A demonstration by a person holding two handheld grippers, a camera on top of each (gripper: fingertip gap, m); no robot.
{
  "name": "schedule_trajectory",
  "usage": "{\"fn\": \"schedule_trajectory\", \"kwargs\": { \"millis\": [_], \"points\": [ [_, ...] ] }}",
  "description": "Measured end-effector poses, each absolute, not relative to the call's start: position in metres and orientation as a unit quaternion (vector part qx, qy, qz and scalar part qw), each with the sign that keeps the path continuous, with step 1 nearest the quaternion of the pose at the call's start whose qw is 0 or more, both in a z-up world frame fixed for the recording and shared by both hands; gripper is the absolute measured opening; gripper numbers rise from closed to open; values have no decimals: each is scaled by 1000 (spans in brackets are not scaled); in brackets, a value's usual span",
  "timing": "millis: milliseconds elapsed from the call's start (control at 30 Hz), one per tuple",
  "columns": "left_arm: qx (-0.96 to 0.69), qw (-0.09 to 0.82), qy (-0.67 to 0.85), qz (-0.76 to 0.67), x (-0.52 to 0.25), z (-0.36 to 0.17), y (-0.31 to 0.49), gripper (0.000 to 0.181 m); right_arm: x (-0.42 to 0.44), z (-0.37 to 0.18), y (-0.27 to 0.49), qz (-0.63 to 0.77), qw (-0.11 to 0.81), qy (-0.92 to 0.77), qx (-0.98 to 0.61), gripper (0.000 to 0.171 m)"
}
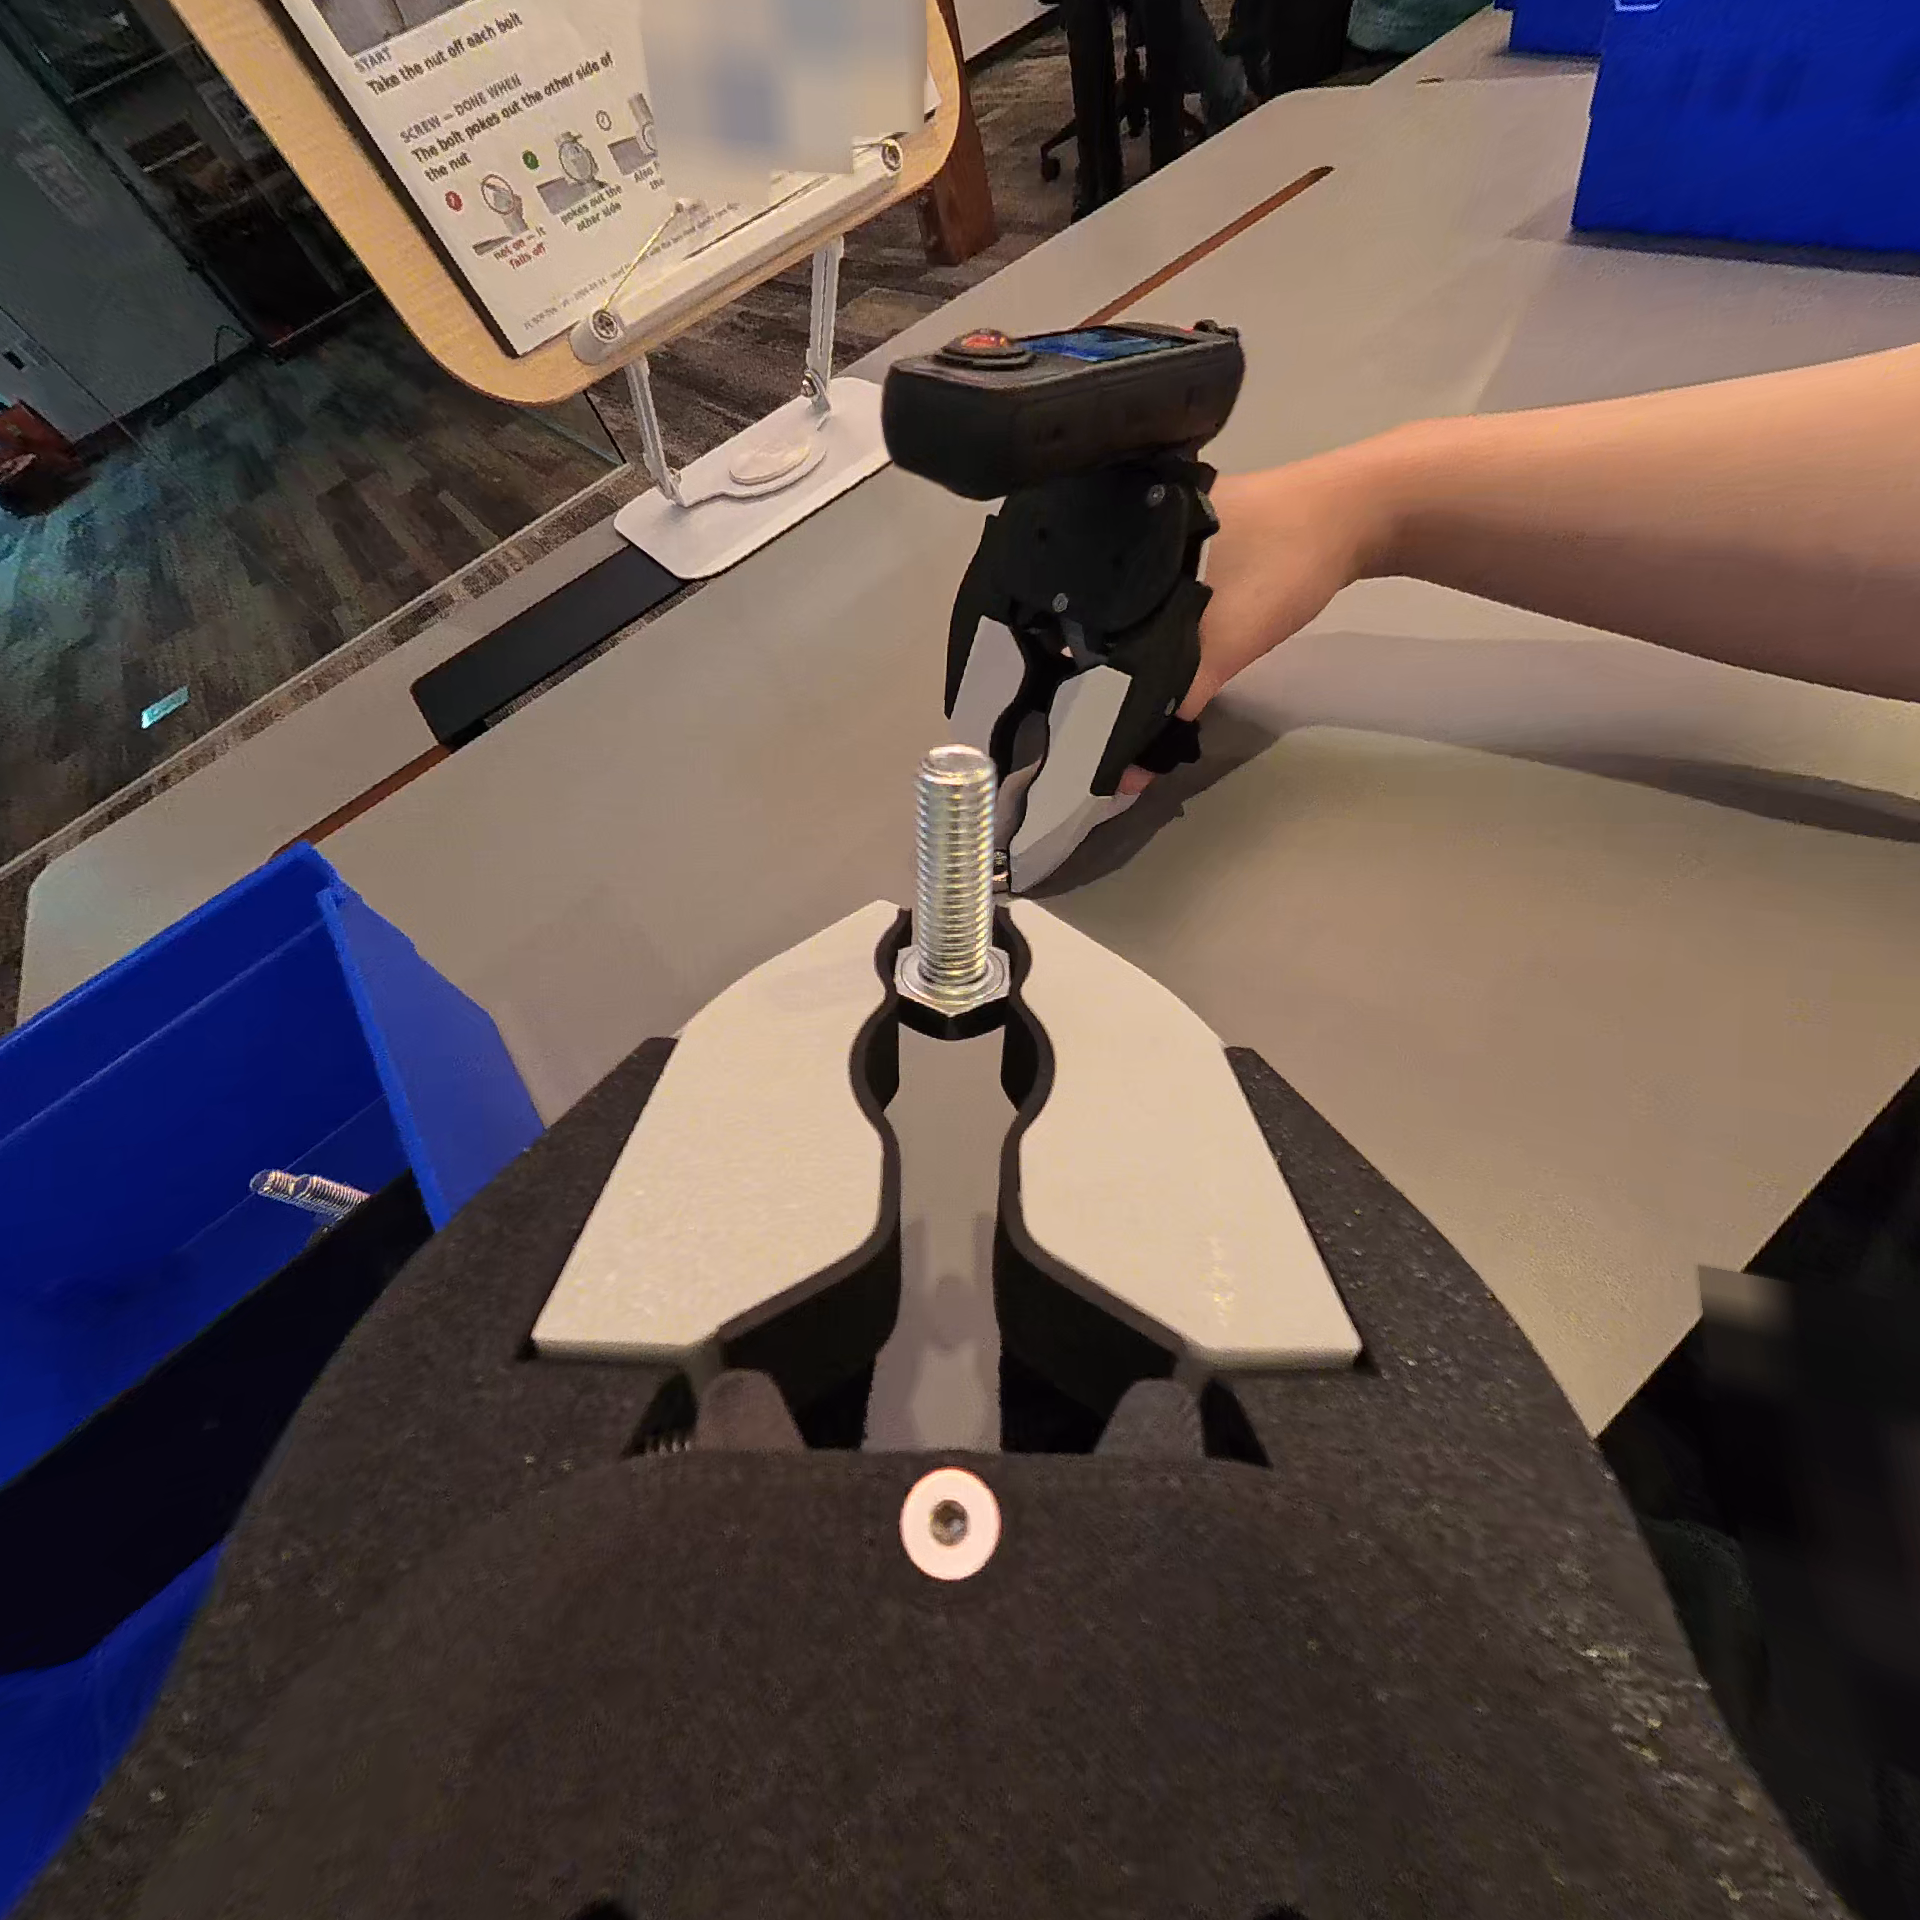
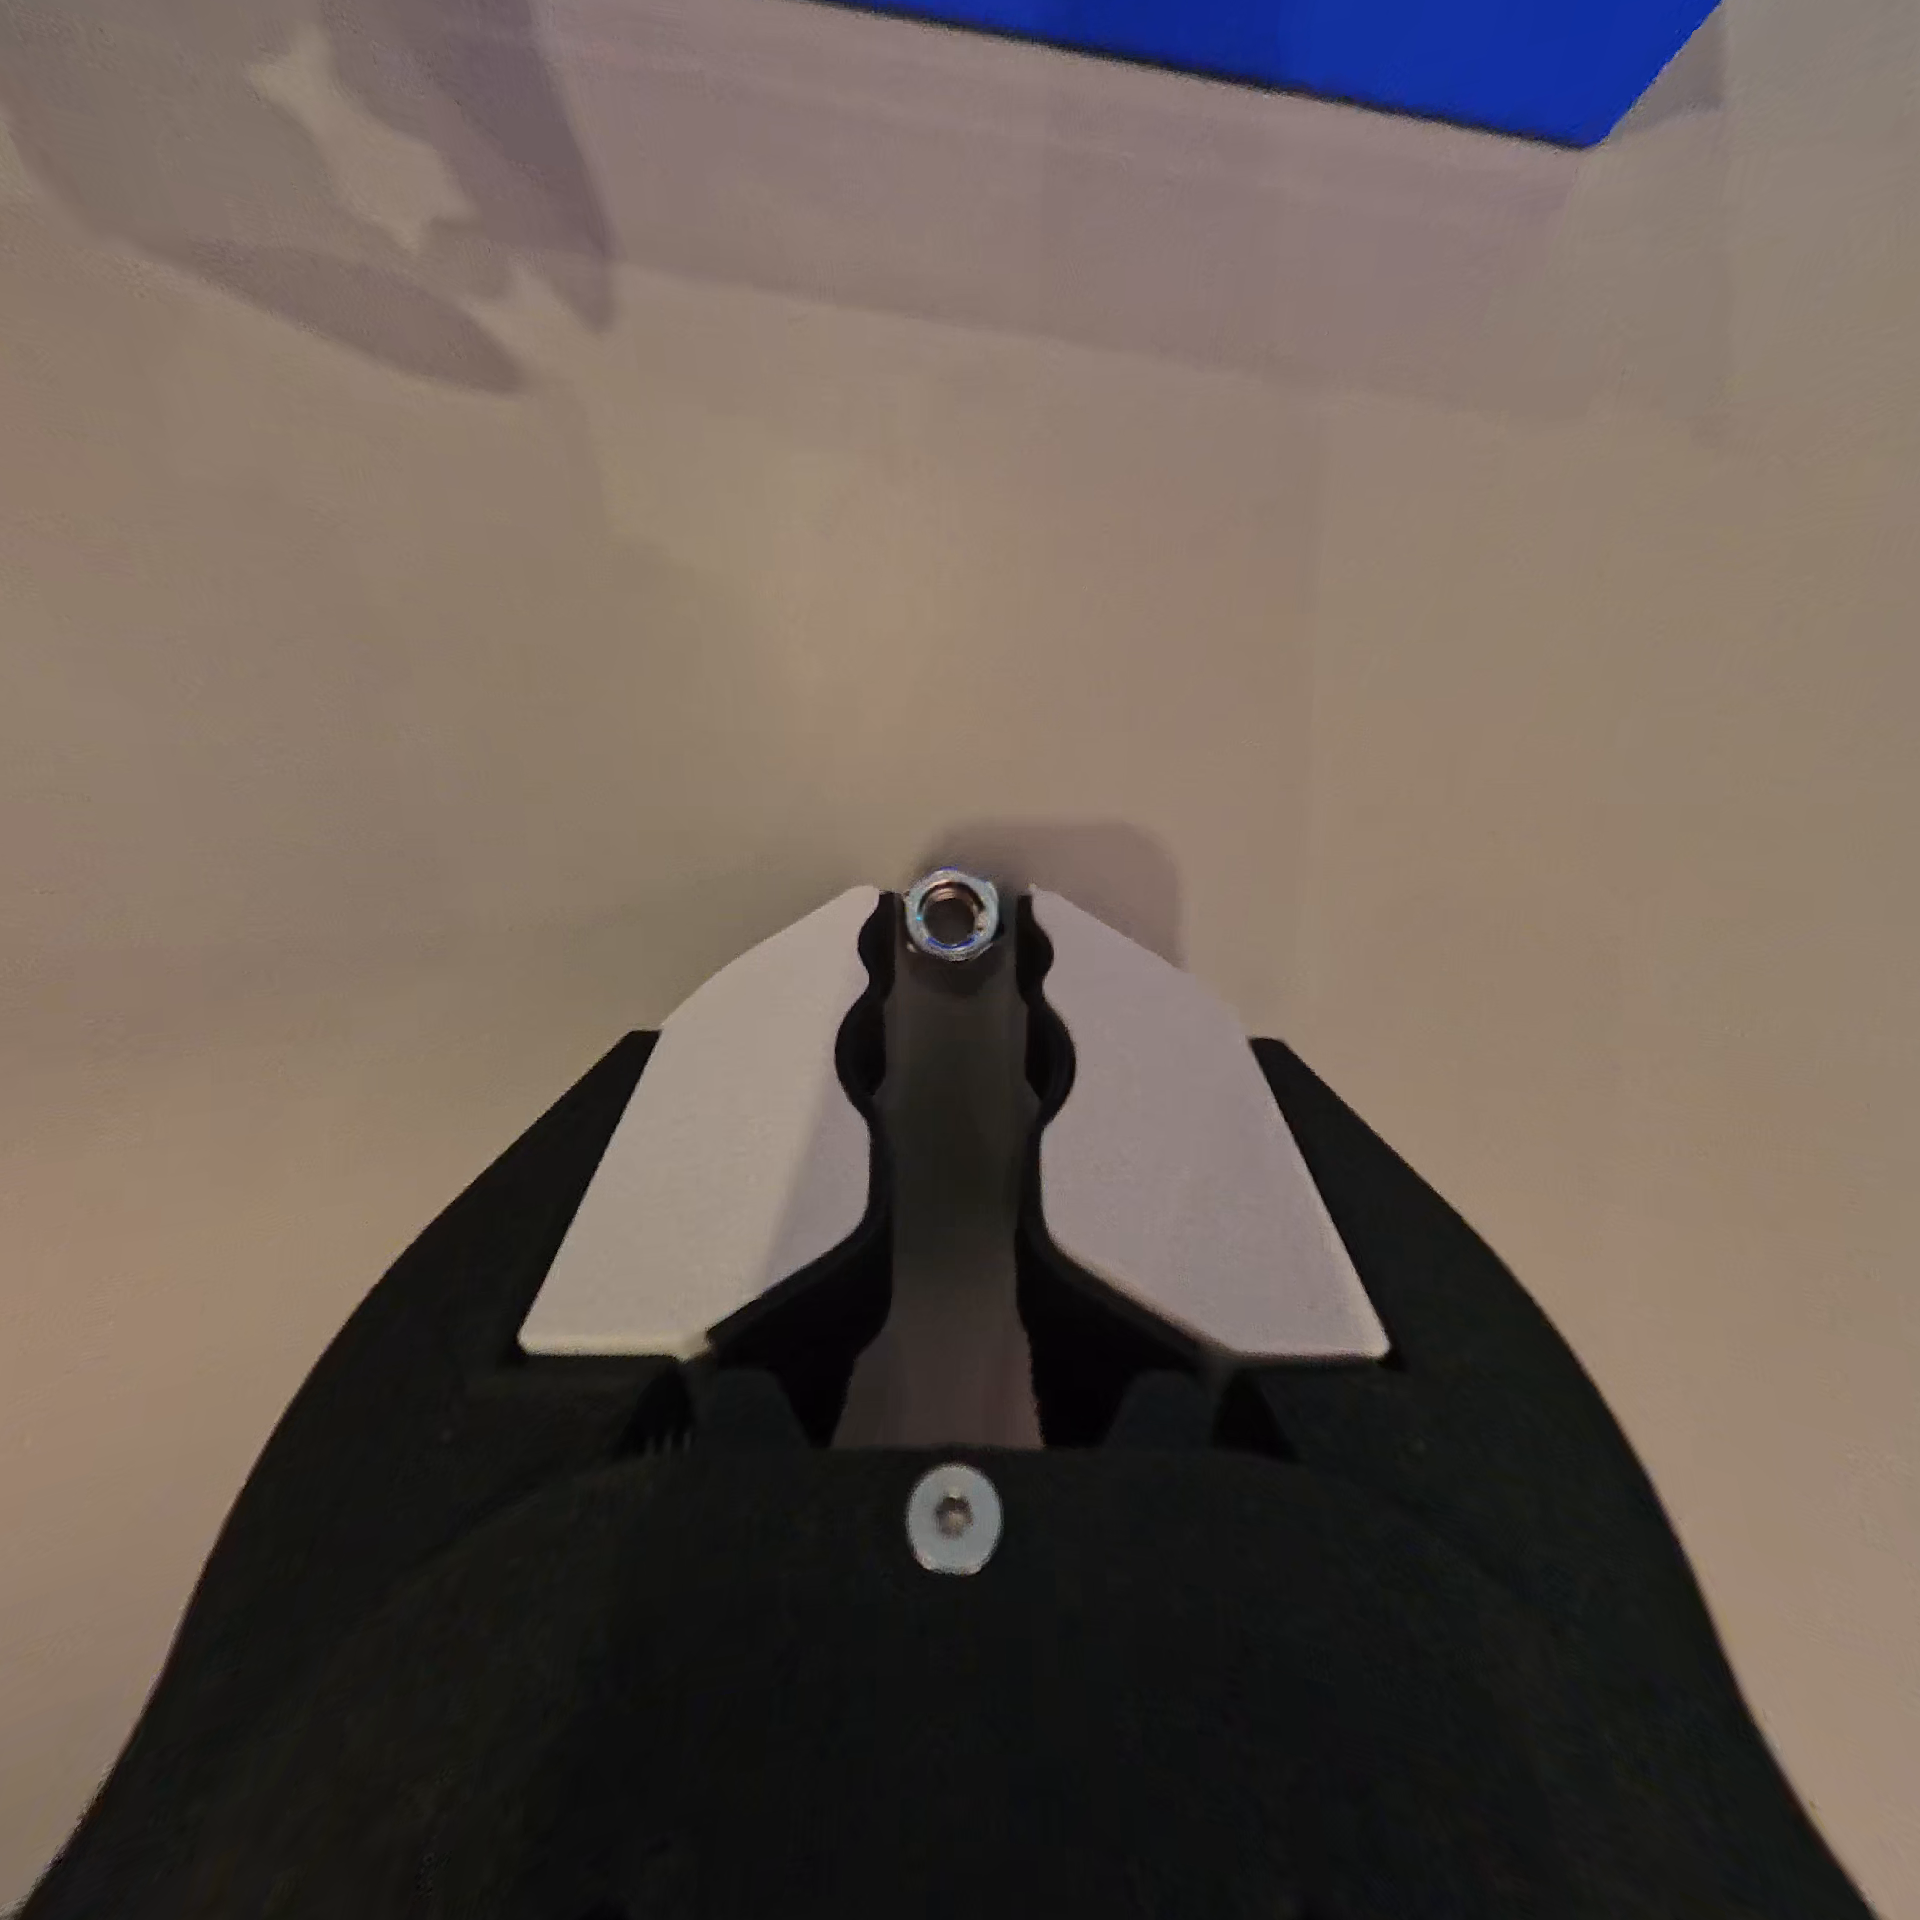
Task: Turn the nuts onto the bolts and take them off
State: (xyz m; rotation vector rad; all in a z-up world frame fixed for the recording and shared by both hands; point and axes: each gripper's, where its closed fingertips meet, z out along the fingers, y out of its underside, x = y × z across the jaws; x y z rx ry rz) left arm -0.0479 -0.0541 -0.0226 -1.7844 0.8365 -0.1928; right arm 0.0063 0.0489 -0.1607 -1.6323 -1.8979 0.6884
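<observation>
My left gripper (image 1: pixel 954 920) is shut on the hex head of a silver bolt (image 1: pixel 954 831) and holds it upright, thread up, above the grey table (image 1: pixel 1455 1039). My right gripper (image 2: pixel 956 904) points straight down at the table and its fingertips close on a small silver nut (image 2: pixel 951 914) that lies flat, hole facing the camera. In the left wrist view the right gripper (image 1: pixel 1023 868) stands just behind and right of the bolt, tips at the table surface, held by a person's hand (image 1: pixel 1278 582).
A blue bin (image 1: pixel 208 1143) stands at the left with loose bolts (image 1: pixel 312 1190) inside. Another blue bin (image 1: pixel 1766 125) sits at the far right and shows in the right wrist view (image 2: pixel 1299 52). An instruction board on a white stand (image 1: pixel 727 488) is at the back. The gap from one gripper's tips to the other's is roughly 20 cm.
</observation>
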Motion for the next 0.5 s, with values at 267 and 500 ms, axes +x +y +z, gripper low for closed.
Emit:
{"fn": "schedule_trajectory", "kwargs": {
  "millis": [267, 500],
  "points": [
    [-757, 546, 349, -83, -47, -26, -49, 15, 14, -149, 76, 137, 347, -671, -641, 17],
    [-766, 539, 340, -88, -31, -34, -30, 15, 78, -60, 120, -50, 560, -446, -696, 17]
  ]
}}
